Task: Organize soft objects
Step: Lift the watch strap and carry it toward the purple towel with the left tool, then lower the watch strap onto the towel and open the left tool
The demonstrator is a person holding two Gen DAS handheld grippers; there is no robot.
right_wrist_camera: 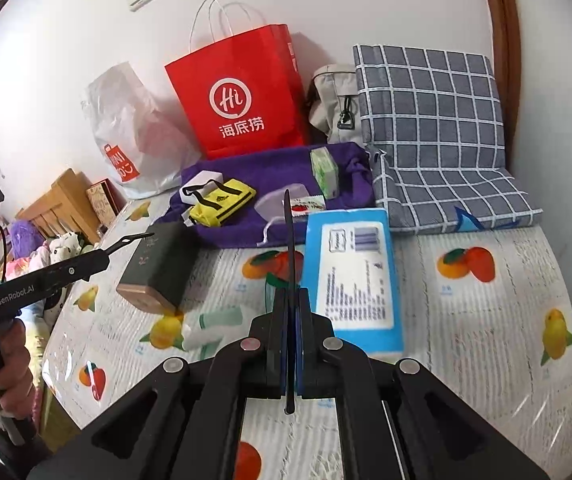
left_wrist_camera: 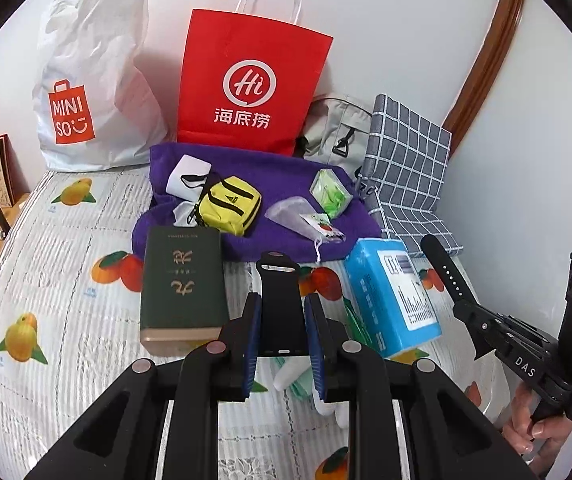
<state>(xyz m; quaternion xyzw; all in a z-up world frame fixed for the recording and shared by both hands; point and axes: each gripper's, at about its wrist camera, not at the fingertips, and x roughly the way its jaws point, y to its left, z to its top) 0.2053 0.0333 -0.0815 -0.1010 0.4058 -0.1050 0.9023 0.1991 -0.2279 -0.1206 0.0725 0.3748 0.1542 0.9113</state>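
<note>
**Each gripper holds one half of a black watch strap above the bed**

At nine o'clock in the left wrist view lies the bed's white ribbed mattress cover printed with oranges (left_wrist_camera: 66, 264). Just right of it rests a dark green hardcover box with a gold edge (left_wrist_camera: 182, 288), rigid and flat.

At six o'clock the left gripper (left_wrist_camera: 282, 344) clamps the black rubbery buckle-end watch strap (left_wrist_camera: 278, 292) between its blue pads; the strap's long axis runs straight ahead toward twelve o'clock.

Beyond it, on a purple fleece cloth (left_wrist_camera: 274, 172), sit a small yellow fabric pouch (left_wrist_camera: 228, 204), a translucent drawstring bag (left_wrist_camera: 294, 216) and a green tissue packet (left_wrist_camera: 332, 192).

At three o'clock stands a glossy blue tissue pack (left_wrist_camera: 390, 292), soft and compressible. Further right, the right gripper (left_wrist_camera: 470, 312) is fully closed on the black perforated strap half (left_wrist_camera: 444, 268), which points to eleven o'clock.

Judging by this, the two halves lie well apart, so joining or stowing them needs the grippers brought together.
</note>
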